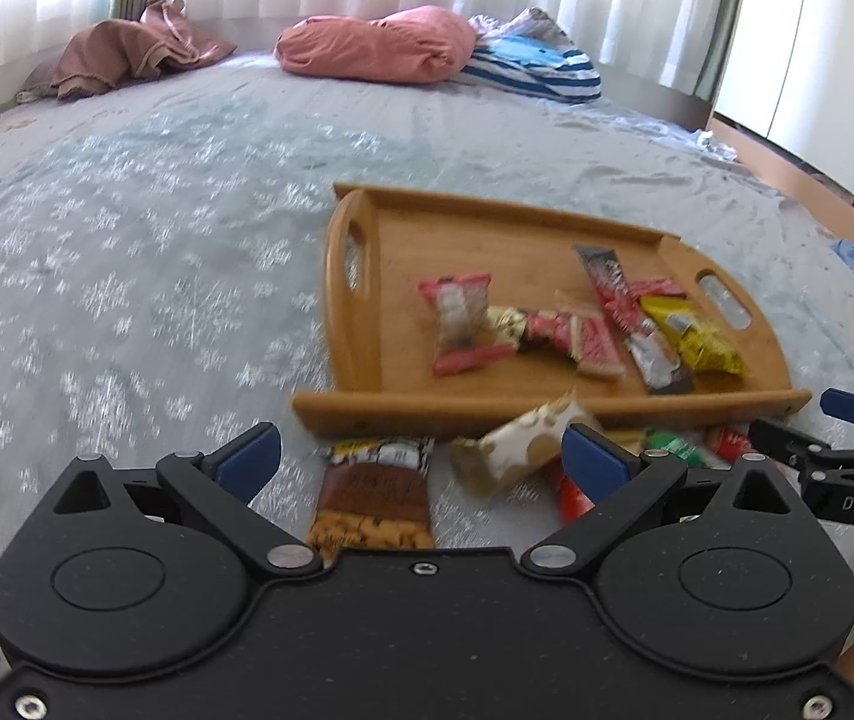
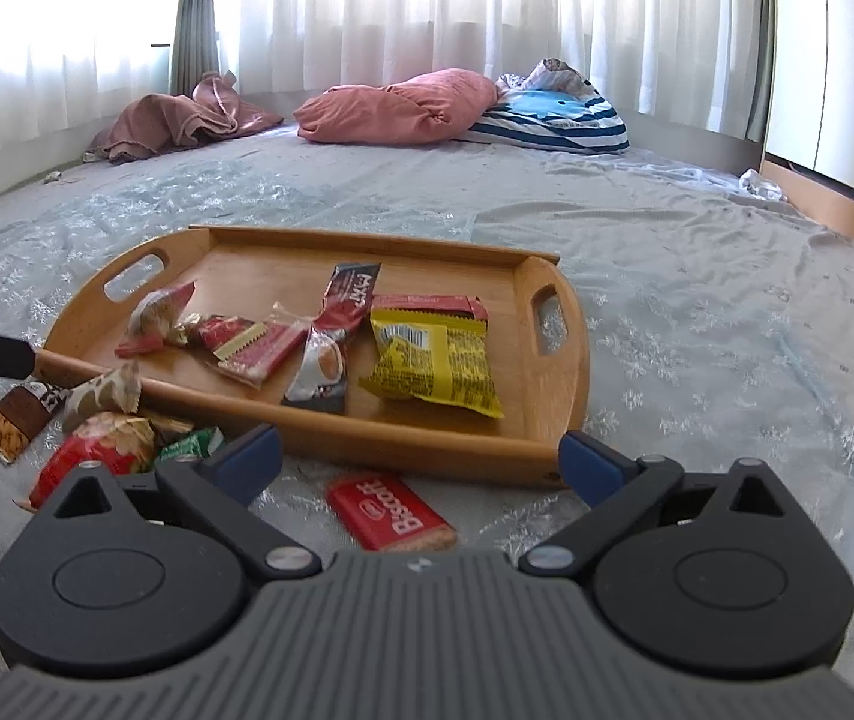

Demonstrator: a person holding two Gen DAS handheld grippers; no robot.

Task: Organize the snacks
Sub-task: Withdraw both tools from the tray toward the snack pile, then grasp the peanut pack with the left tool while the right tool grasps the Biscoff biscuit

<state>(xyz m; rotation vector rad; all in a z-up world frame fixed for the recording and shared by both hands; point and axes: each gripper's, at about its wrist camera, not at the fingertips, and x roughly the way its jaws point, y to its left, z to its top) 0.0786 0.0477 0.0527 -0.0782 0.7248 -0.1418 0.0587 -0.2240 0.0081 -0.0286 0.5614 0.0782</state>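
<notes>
Both my left gripper (image 1: pixel 421 456) and right gripper (image 2: pixel 418 459) have jaws apart, holding nothing. Red biscuit pack (image 2: pixel 391 513) at six o'clock of the tray (image 2: pixel 427 450) may slide on the soft bed (image 2: pixel 697 312) if I pinch badly.

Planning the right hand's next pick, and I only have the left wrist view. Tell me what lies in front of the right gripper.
Observer: A red biscuit packet lies on the bedsheet, just ahead of the right gripper.
Operator: Report the jaws.
Observer: Spread wide, holding nothing; the packet sits in line between them.
Operator: Check it against the tray.
Observer: It lies outside the wooden tray, apart from its near rim.
</notes>
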